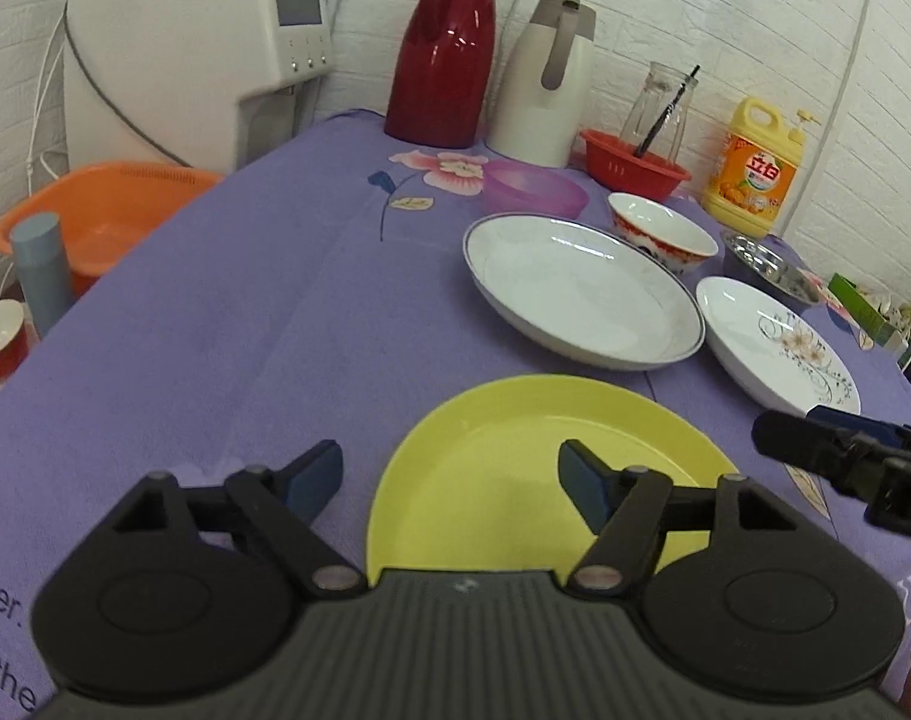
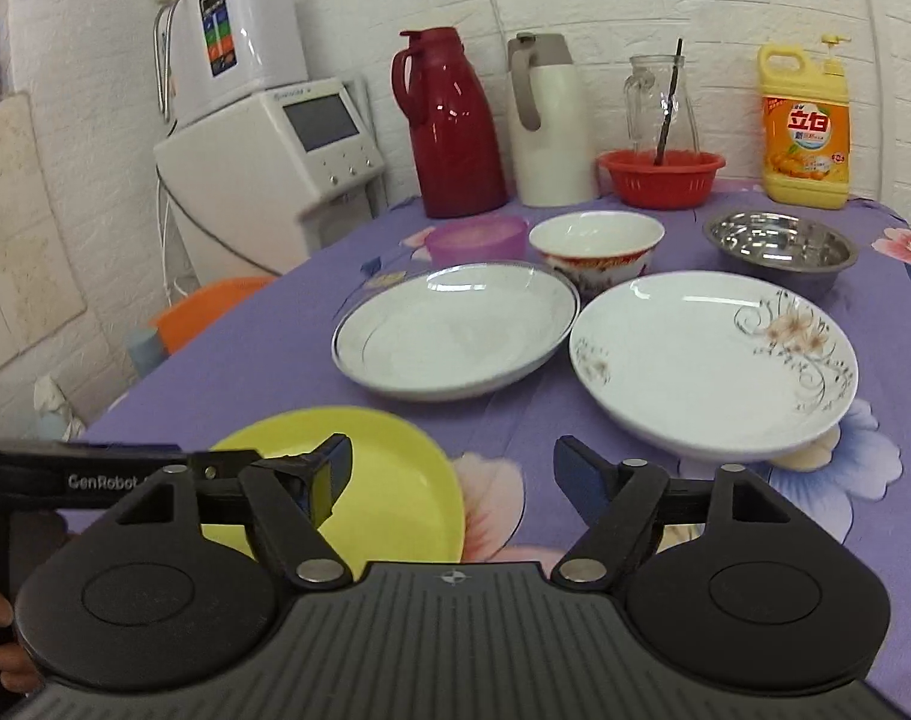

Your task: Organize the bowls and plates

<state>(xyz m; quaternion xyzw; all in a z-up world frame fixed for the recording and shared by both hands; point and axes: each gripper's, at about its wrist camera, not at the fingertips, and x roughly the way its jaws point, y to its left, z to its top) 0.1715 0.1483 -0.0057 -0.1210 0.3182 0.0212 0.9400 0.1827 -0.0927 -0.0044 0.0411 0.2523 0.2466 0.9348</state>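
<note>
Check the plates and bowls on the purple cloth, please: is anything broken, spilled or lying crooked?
Nothing stands out. The yellow plate, the rimmed white plate, the floral plate, the red-patterned bowl, the steel bowl and the purple bowl all sit upright, apart and unstacked, with no spill or crack visible.

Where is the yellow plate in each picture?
Left wrist view: the yellow plate lies at bottom centre, just ahead of the left gripper, partly under its right finger.
Right wrist view: the yellow plate lies at lower left, behind the right gripper's left finger.
Shared landmark: the red thermos jug by the back wall.
</note>
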